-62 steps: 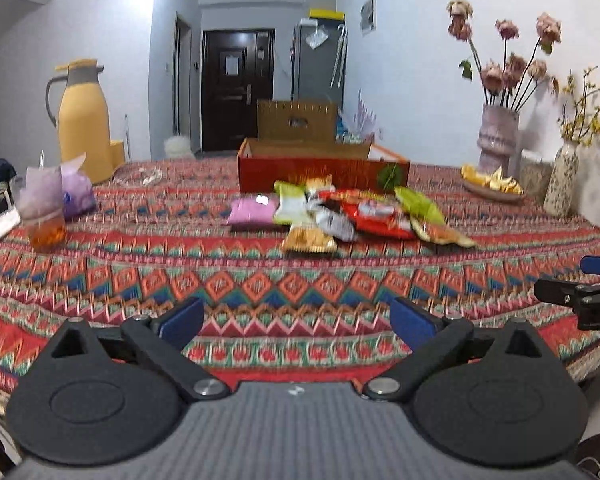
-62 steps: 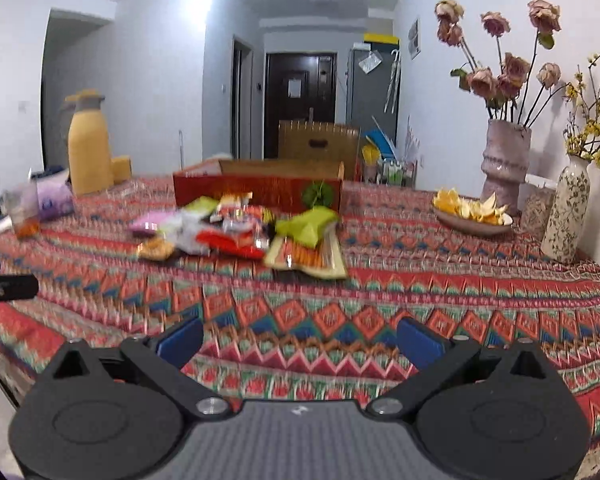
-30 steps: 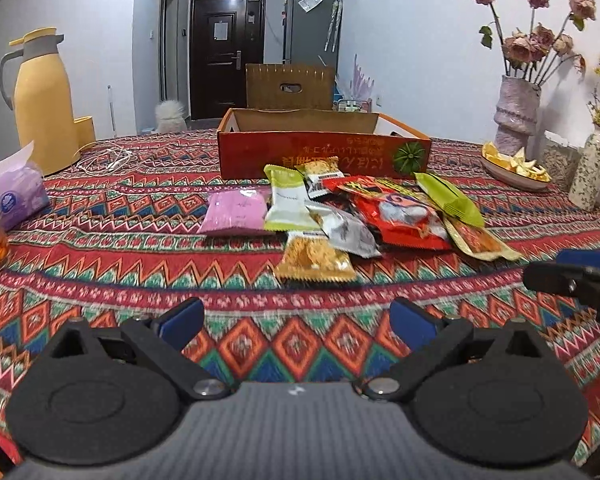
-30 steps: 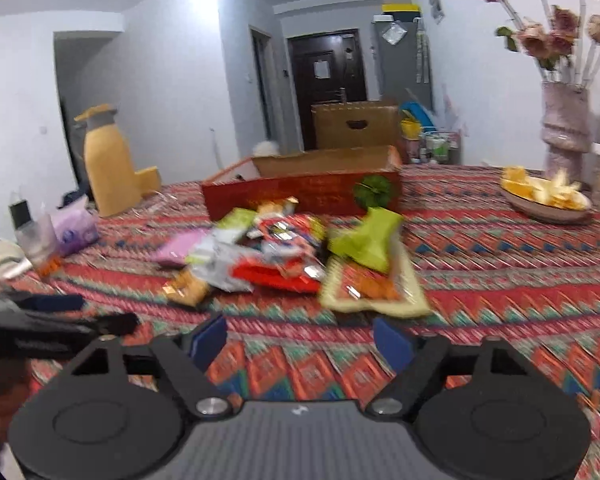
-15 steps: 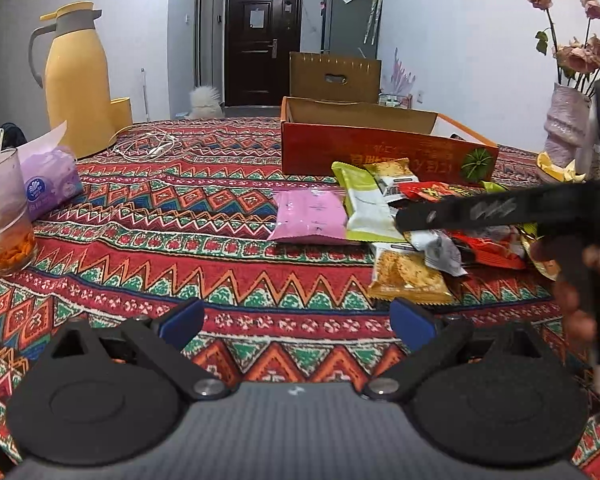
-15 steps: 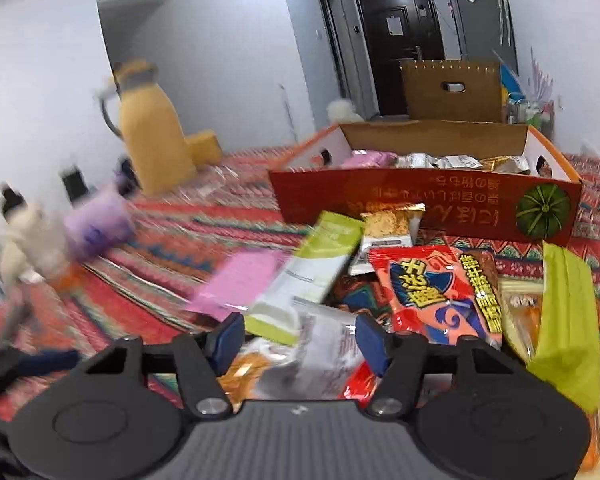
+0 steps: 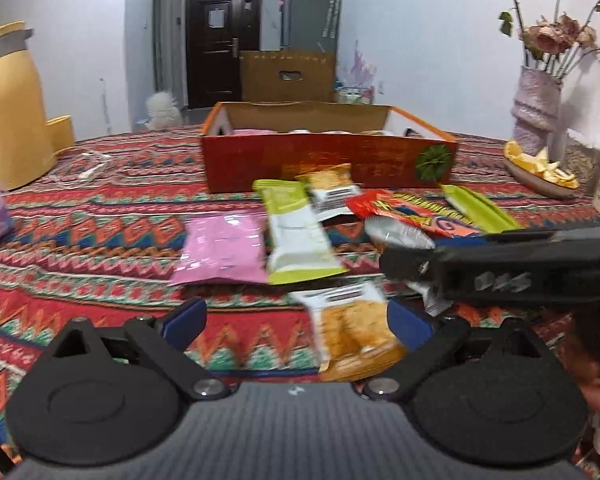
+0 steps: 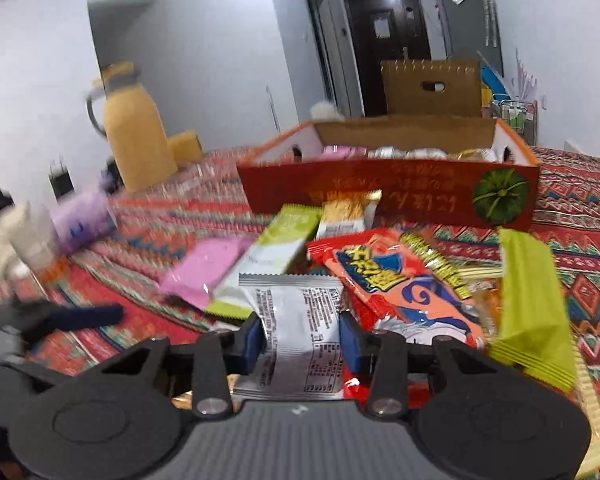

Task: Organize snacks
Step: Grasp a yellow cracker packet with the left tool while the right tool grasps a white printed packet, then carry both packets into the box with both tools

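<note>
Bench [image 7: 100, 216] under a patterned cloth, in a white-walled room with a dark door [image 7: 220, 40] at the far end.

Snacks lie loose mid-bench, near side of the red box [image 8: 388, 192]: pink pack [image 7: 222, 252], green bar [image 7: 296, 236], red pack [image 8: 396, 280], orange pack [image 7: 356, 332]. Far left: yellow jug [image 7: 12, 108]. Far right: vase [image 7: 536, 112], dish [image 7: 540, 172]. Left gripper [image 7: 296, 320]: fingers wide apart, nothing gripped, orange pack between them. Right gripper [image 8: 302, 340]: fingers closing either side of the silver pack [image 8: 296, 328]; contact cannot be told. The right gripper crosses the left wrist view, hiding snacks at right.
</note>
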A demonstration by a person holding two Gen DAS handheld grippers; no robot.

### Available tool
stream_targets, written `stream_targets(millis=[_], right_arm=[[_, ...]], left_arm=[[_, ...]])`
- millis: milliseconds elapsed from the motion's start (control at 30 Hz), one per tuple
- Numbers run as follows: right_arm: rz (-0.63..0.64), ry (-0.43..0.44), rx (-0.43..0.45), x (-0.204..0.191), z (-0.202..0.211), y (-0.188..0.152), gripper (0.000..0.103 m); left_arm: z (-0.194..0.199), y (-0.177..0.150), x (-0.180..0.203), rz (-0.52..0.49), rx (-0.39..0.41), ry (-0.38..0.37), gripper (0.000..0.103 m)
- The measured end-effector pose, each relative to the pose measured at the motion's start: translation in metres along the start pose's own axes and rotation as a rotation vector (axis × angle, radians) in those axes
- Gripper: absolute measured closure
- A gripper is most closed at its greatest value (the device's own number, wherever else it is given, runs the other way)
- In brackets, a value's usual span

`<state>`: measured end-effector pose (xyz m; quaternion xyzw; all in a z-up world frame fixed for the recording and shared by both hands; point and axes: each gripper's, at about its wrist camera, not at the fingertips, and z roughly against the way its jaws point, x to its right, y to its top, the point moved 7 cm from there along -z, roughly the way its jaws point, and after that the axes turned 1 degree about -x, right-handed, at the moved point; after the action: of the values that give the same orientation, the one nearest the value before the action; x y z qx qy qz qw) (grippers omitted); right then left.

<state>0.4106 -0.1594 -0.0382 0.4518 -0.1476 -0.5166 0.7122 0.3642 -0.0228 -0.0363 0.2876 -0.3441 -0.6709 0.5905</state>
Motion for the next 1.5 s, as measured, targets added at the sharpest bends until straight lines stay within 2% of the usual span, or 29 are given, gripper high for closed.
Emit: stream_targets(millis=[133, 200, 233, 267, 300, 400, 500, 633, 833, 933, 1300, 1500], right_arm=[[-0.095, 0.029, 0.102, 0.014, 0.049, 0.006, 0.064], [-0.125, 0.039, 0.138, 0.019, 0.067, 0.007, 0.063], [-0.133, 0.037, 0.154, 0.022, 0.076, 0.007, 0.064], [-0.131, 0.025, 0.164, 0.024, 0.084, 0.006, 0.063], [-0.118, 0.003, 0.172, 0.026, 0.092, 0.004, 0.063], [-0.102, -0.034, 0.175, 0.030, 0.108, -0.004, 0.063], [-0.115, -0.030, 0.169, 0.033, 0.123, -0.017, 0.063], [-0.115, -0.047, 0.144, 0.034, 0.136, -0.038, 0.063], [-0.135, -0.070, 0.110, 0.034, 0.145, -0.063, 0.063], [-0.123, -0.074, 0.112, 0.027, 0.150, -0.070, 0.063], [-0.094, -0.085, 0.124, 0.010, 0.161, -0.069, 0.063], [-0.056, -0.062, 0.152, 0.015, 0.149, -0.029, 0.063]], left_arm=[[-0.017, 0.002, 0.019, 0.005, -0.057, -0.040, 0.014], [-0.031, 0.002, 0.029, 0.015, -0.096, -0.043, 0.030], [-0.038, 0.000, 0.032, 0.014, -0.114, -0.037, 0.035], [-0.041, 0.001, 0.037, -0.009, -0.101, -0.001, 0.039], [-0.042, 0.000, 0.041, -0.032, -0.096, 0.028, 0.051], [-0.035, -0.002, 0.047, -0.013, -0.110, -0.006, 0.058], [-0.017, -0.009, 0.047, 0.019, -0.125, -0.042, 0.059], [0.027, -0.022, 0.044, 0.056, -0.109, -0.067, 0.059], [0.081, -0.030, 0.030, 0.076, -0.054, -0.024, 0.059], [0.095, -0.028, 0.026, 0.076, -0.025, -0.001, 0.059], [0.111, -0.024, 0.028, 0.062, 0.021, -0.020, 0.059], [0.098, 0.024, 0.020, 0.051, 0.074, -0.079, 0.059]])
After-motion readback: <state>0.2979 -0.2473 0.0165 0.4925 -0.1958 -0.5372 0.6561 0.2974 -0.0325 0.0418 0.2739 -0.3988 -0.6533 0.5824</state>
